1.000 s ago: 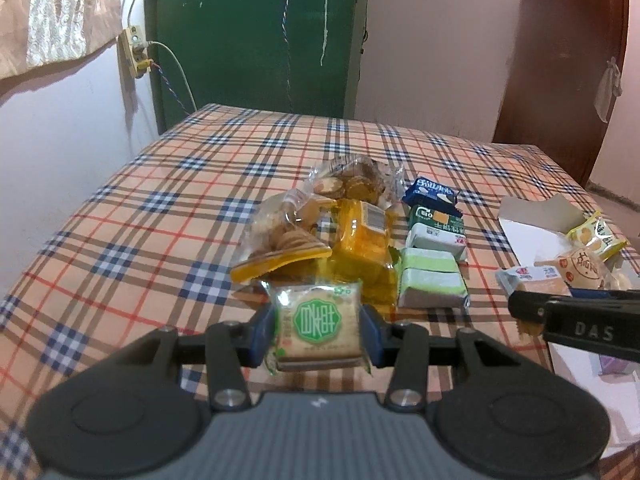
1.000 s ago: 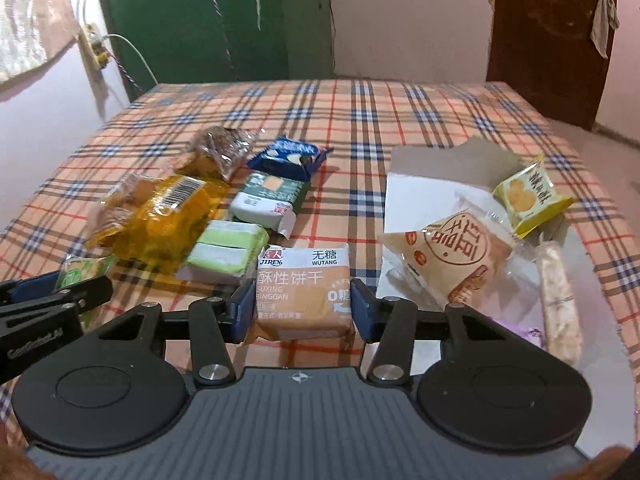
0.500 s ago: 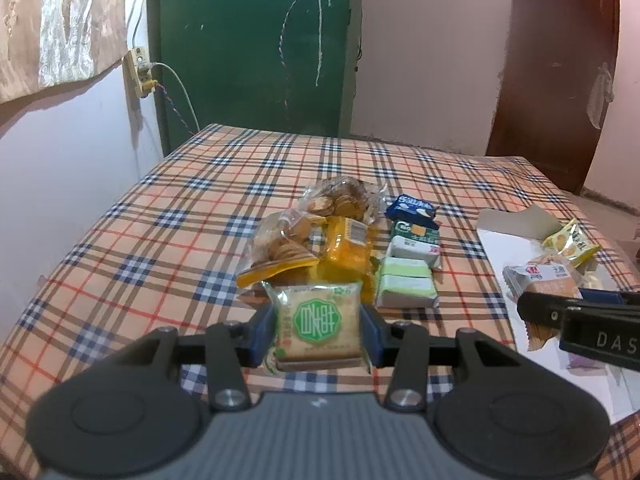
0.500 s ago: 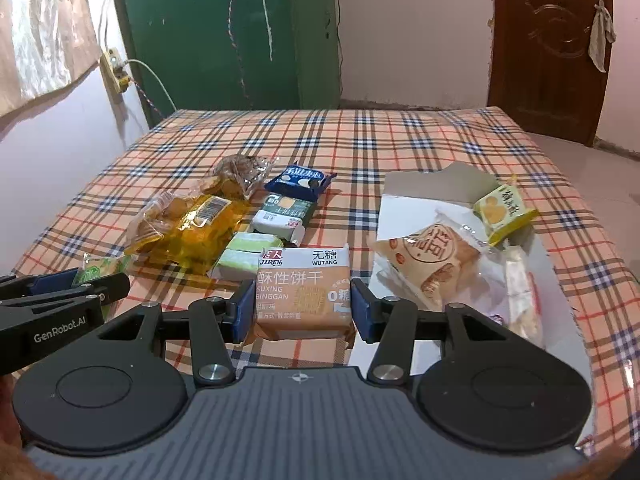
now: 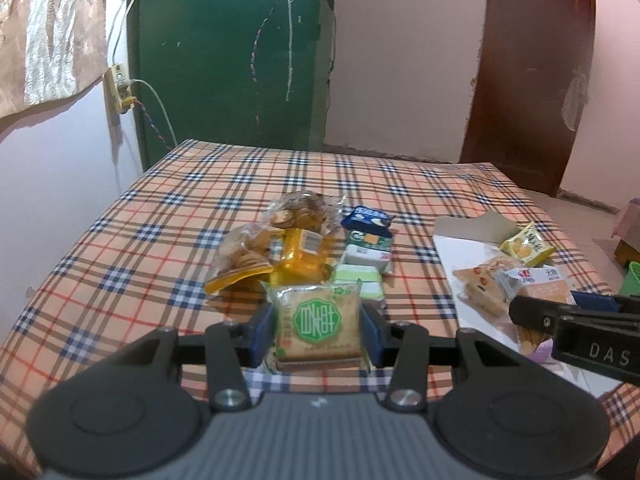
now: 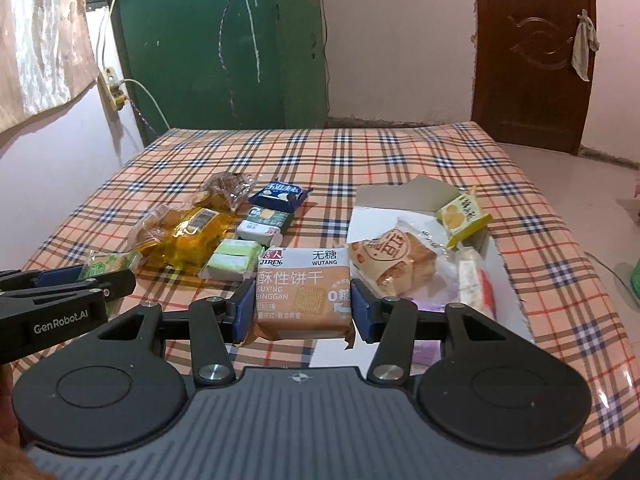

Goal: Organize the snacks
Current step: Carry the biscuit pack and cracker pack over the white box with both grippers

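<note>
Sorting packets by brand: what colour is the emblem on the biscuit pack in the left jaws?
Green, on the biscuit pack; clearest in the left wrist view.

About 12 snack packets (image 6: 303, 293), 1 white box (image 6: 400, 200), 2 grippers (image 6: 298, 308).

Setting: a plain room in a home. Ahead of your jaws, a plaid-covered tabletop (image 5: 152, 216); beyond it, a green door (image 5: 232, 52); far right, a brown wooden door (image 6: 532, 52); far left, a wall socket (image 5: 119, 88) and curtain (image 5: 48, 28).

Both wrist views face snack pile (image 5: 304, 248) downward, close
</note>
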Demonstrator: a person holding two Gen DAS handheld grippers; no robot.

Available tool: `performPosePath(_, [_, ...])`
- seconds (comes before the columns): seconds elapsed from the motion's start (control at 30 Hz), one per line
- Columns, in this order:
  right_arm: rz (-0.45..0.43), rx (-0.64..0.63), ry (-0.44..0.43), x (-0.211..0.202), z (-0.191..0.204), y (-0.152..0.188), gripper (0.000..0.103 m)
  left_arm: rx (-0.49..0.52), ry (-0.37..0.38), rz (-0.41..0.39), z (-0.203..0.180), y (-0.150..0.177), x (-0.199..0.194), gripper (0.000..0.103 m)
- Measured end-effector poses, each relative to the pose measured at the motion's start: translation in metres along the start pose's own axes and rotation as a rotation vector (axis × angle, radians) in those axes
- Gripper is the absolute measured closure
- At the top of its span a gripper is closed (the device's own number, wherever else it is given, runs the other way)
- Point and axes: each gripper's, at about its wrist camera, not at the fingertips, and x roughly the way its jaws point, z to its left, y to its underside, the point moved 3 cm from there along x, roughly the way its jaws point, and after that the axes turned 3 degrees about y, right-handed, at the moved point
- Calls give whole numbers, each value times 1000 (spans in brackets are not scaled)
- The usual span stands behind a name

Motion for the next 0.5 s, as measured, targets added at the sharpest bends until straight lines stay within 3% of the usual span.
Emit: performPosePath(0.5, [-38, 36, 59, -27, -29, 3, 42, 48, 81, 2, -40, -4, -6, 58])
